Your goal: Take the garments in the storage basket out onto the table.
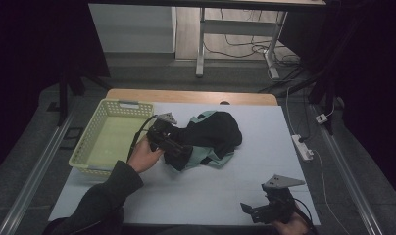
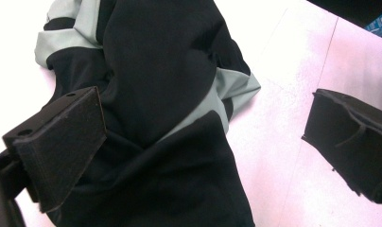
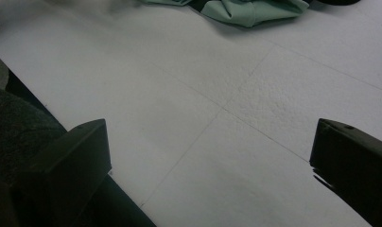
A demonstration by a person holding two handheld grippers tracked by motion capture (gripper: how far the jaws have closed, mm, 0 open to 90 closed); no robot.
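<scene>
Crumpled garment [image 1: 210, 139] lies long-axis left-right — left tool [image 1: 172, 145] gaping over it, right tool [image 1: 257, 211] gaping too.

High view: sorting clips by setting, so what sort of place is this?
Probably a lab or workshop recording bay: a white-covered table under dark curtains, a power strip with loose cables on the floor, and a bare desk frame behind.

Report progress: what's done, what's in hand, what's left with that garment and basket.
Done: nothing shows yet; the basket holds nothing. In hand: the left gripper, jaws open, is at the black-and-green garment crumpled on the table, not clamped. The right gripper waits open near the edge. Left: probably gripping and binning it.
</scene>
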